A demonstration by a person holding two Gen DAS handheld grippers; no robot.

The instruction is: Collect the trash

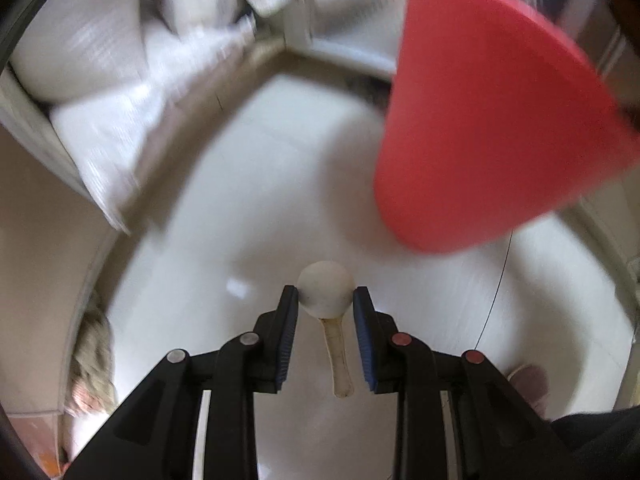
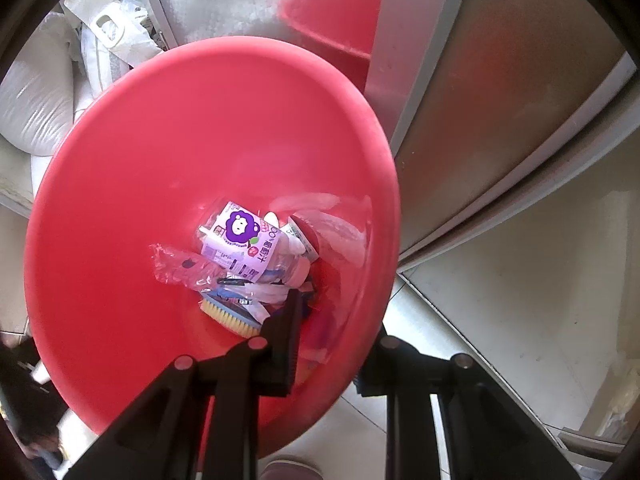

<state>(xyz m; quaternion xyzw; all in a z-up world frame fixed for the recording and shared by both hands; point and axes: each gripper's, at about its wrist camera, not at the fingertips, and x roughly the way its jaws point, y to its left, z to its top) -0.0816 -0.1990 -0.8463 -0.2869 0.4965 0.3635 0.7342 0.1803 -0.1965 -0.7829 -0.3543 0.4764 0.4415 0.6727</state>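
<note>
While the left wrist view looks steeply down at a pale floor (image 1: pixel 248 184), the left hand-held gripper (image 1: pixel 325 300) has its blue pads narrowed around a small white ball (image 1: pixel 326 288) on a thin stick (image 1: pixel 340 364), which hangs back between the jaws. The ball's sides touch or nearly touch the pads; I cannot tell how firmly. It looks light, hard and smooth, so it may slip; the ball's widest part is the surest hold. Up and right of the ball, the red bin (image 1: pixel 488 120) shows its outer wall, near, with open floor between. White sacks (image 1: pixel 80 56) lie well to the upper left.

From the right wrist view, the right hand-held gripper (image 2: pixel 332 320) is nearly closed over the bin's (image 2: pixel 160 160) rim, one jaw inside, one outside. Inside the bin lie a purple carton (image 2: pixel 240 240), clear wrappers (image 2: pixel 180 264) and a brush (image 2: pixel 232 316). The mouth is wide with room to drop trash. A metal door frame (image 2: pixel 412 80) stands just beside the bin.
</note>
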